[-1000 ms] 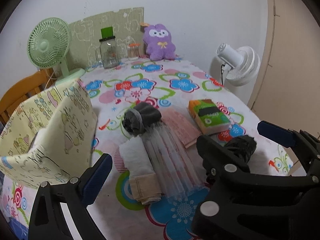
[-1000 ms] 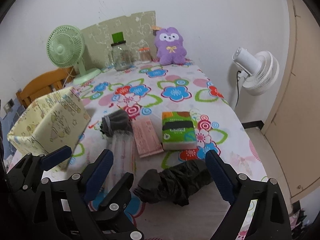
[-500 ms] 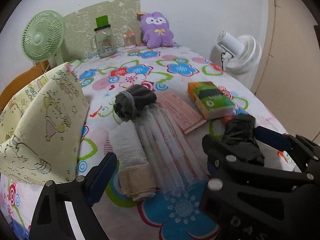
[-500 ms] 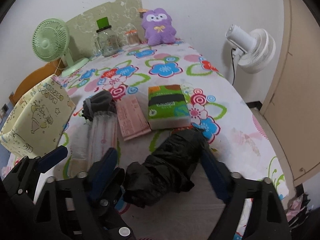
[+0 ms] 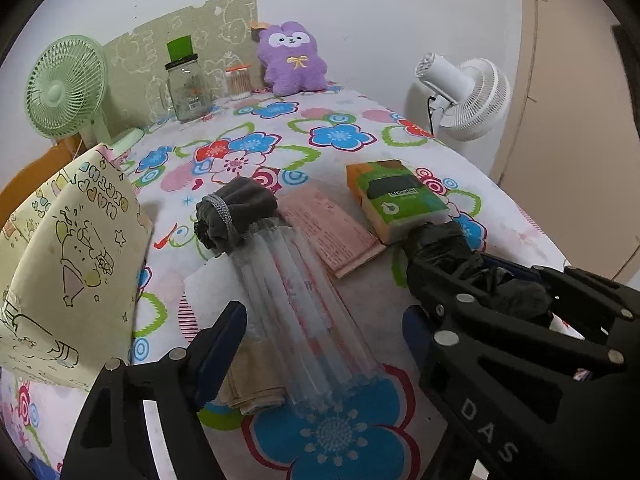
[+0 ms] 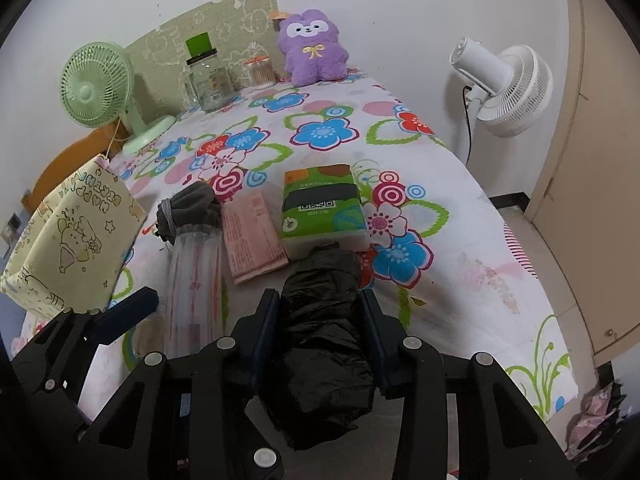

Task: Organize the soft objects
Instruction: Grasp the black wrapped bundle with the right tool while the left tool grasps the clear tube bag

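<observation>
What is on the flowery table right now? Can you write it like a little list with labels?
right tool: closed around the black plastic bag roll
left tool: open, holding nothing, over the clear plastic pack
beside the bag roll: green tissue pack, pink paper packet
other soft things: dark grey cloth bundle, white and beige folded cloth
far end: purple plush toy, glass jar, green fan
left side: yellow cartoon fabric box
</observation>
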